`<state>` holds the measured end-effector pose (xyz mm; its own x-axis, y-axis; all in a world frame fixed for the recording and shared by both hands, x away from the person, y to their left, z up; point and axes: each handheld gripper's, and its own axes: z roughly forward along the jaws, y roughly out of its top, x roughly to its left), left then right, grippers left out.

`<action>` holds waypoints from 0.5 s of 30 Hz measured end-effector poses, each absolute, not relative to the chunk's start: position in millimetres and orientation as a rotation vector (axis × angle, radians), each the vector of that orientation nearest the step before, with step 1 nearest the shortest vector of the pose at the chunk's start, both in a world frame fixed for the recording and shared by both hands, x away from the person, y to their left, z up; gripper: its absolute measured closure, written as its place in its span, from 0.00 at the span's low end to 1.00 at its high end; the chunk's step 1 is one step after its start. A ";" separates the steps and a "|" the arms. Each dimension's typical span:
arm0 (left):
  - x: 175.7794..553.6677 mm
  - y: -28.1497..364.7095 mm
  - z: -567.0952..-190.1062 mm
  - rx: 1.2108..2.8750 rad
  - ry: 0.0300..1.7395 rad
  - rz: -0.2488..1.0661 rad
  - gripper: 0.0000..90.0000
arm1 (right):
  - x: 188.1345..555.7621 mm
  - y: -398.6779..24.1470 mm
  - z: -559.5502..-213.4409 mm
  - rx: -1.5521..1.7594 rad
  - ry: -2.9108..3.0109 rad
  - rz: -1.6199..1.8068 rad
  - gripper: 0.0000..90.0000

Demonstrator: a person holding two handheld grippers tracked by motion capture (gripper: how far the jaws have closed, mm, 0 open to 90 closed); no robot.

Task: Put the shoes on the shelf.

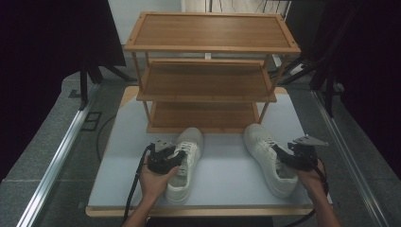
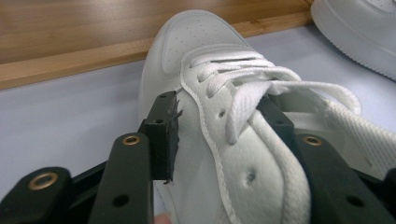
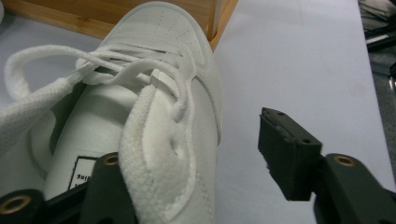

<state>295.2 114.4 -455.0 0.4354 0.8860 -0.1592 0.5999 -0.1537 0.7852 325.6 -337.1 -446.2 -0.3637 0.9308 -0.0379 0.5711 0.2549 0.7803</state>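
- I see the left gripper (image 1: 176, 158) with its black jaws astride the side wall of the left white perforated-leather sneaker (image 1: 185, 163); outer pad touching, grip closed on it.
- Right gripper (image 1: 282, 155) straddles the padded collar of the right white leather sneaker (image 1: 269, 158); outer jaw stands clear, open.
- Both shoes lie on the matte pale-grey tabletop (image 1: 227, 175).
- Beyond: three-tier slatted bamboo rack (image 1: 208, 71), grey floor, dark curtains.

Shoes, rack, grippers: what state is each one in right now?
Left shoe: upright on the table, laced, its side wall between the left gripper's jaws.
Right shoe: upright, laced, its collar wall between the right gripper's jaws.
Left gripper: near pad on the leather, far jaw inside.
Right gripper: outer pad clear of the shoe.
Rack: upright, shelves bare.
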 end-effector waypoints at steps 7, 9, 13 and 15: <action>295.1 114.0 -456.5 1.864 1.275 0.477 0.77 | 331.9 -330.6 -447.3 1.326 2.098 0.932 0.74; 294.7 113.4 -456.4 1.869 1.279 0.489 0.81 | 332.7 -329.2 -447.4 1.309 2.108 0.932 0.79; 295.1 114.1 -456.1 1.866 1.287 0.496 0.86 | 332.4 -329.7 -447.0 1.300 2.104 0.930 0.88; 294.6 114.8 -456.1 1.865 1.282 0.505 0.87 | 332.2 -329.7 -446.7 1.295 2.102 0.930 0.90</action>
<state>294.6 114.8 -456.1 0.4068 0.9067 -0.1112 0.5875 -0.1664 0.7919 332.2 -329.7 -446.7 -0.4241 0.9037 -0.0595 0.5637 0.3149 0.7636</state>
